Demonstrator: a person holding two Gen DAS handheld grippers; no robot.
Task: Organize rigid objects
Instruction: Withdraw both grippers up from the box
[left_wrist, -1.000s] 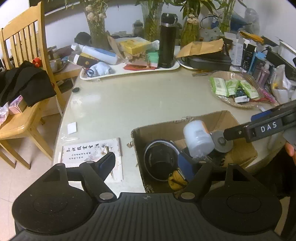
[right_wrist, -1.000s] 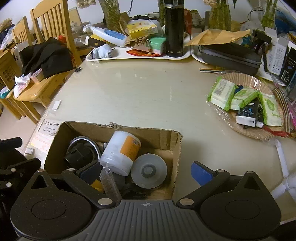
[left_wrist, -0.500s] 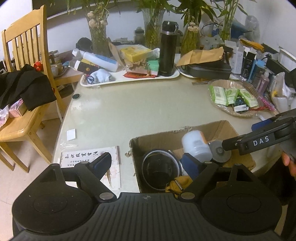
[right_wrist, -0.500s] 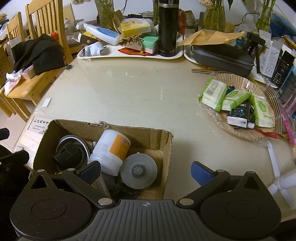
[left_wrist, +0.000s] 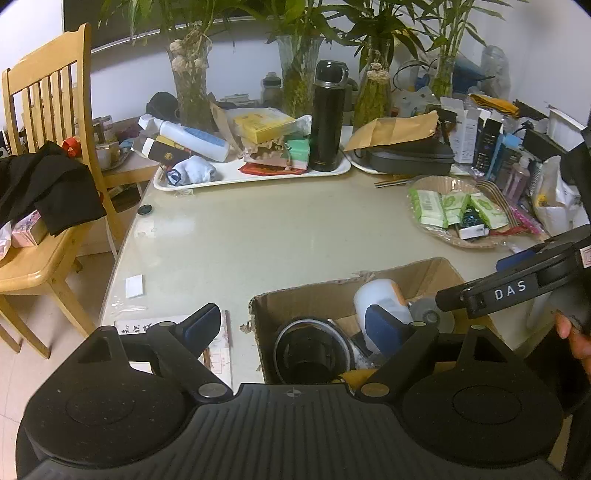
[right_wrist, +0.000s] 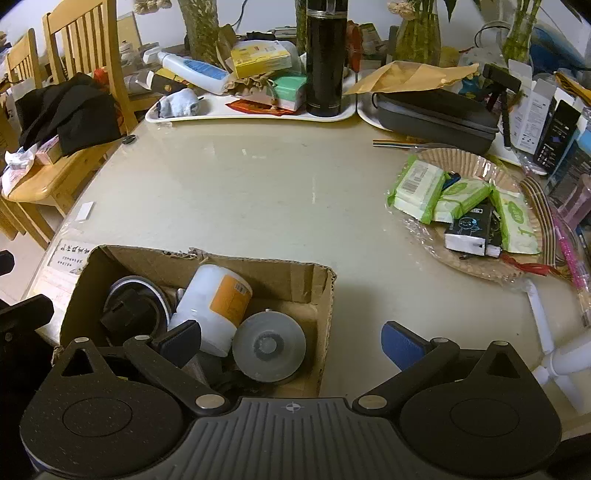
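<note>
- A cluttered pale tabletop (right_wrist: 258, 192) carries a cardboard box (right_wrist: 317, 295) at its near edge.
- Inside lie a white jar (right_wrist: 214, 306), a grey disc (right_wrist: 269, 345) and a black cup (right_wrist: 129, 314).
- Left hand-held gripper (left_wrist: 295, 325): jaws just widened, nothing between them.
- Right hand-held gripper (right_wrist: 291, 338): spread wide, empty, straddling the box's wall.

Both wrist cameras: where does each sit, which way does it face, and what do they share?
Left wrist: on the left gripper, jaws open, angled down over the cardboard box; right gripper and a hand show at right.
Right wrist: on the right gripper, jaws open, looking steeply down across the box's right side; the left gripper's dark edge shows at far left.
Shared: box, white bottle, black flask, table.
</note>
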